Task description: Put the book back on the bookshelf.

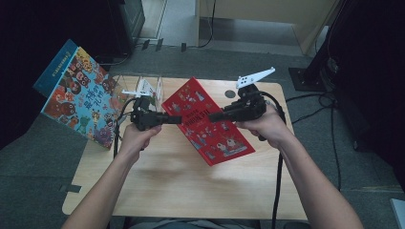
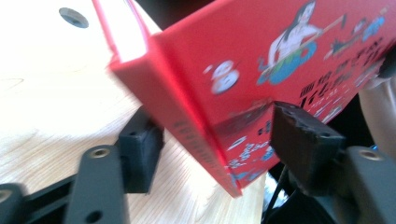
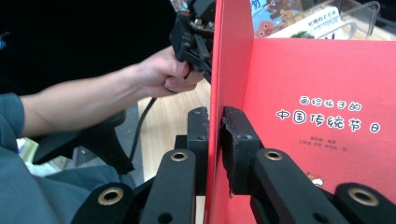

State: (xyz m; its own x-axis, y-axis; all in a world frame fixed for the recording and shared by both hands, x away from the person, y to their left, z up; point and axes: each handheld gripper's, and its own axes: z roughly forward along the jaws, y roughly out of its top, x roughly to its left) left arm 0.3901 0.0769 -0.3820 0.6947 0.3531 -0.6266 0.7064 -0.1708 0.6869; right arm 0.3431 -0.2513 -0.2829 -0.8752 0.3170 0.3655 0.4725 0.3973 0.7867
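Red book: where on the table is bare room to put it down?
The near half of the wooden table, between the person's forearms, is bare. The far left corner is crowded: the clear acrylic stand with the colourful picture book. The red book covers the middle.

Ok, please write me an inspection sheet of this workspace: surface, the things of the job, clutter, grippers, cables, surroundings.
Surface: light wooden table, mostly bare.
Job's things: red book held above the table, tilted.
Clutter: clear plastic book stand at the far left edge; blue picture book leaning off the table's left side.
Grippers: right gripper pinches the book's cover; left gripper straddles the spine corner, pads not pressing.
Cables: black cable trails from the right gripper; more cables lie on the floor at right.
Surroundings: grey floor, dark equipment at both sides.
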